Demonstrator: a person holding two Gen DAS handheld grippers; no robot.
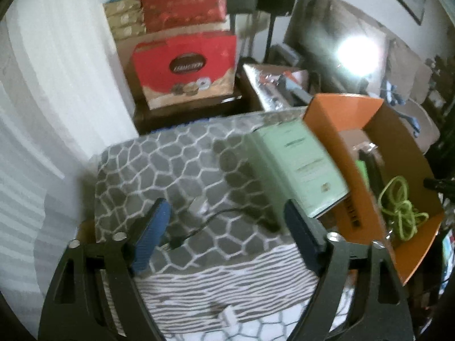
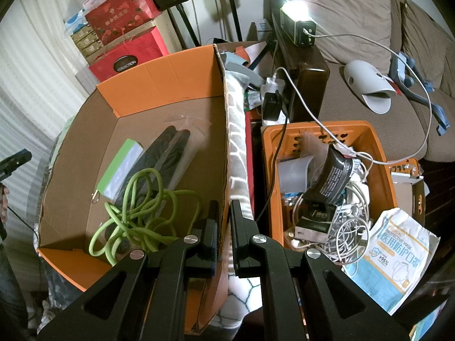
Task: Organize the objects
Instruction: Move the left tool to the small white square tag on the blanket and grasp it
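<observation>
My left gripper (image 1: 226,205) hangs open over a grey patterned blanket (image 1: 170,164), blue pads wide apart. A thin black cable (image 1: 204,224) lies on the blanket between the fingers, untouched. A pale green box (image 1: 301,164) leans against the outside of the orange cardboard box (image 1: 335,113). My right gripper (image 2: 224,207) is shut on the right wall of that cardboard box (image 2: 170,85). Inside the box lie a tangled green cord (image 2: 136,213), a small green pack (image 2: 119,167) and dark items in a clear bag (image 2: 167,153).
An orange plastic basket (image 2: 267,156) full of cables and chargers stands right of the box, with a face-mask pack (image 2: 398,255) beside it. Red gift boxes (image 1: 184,68) are stacked behind the blanket. A lit lamp (image 2: 298,25) and a sofa are at the back right.
</observation>
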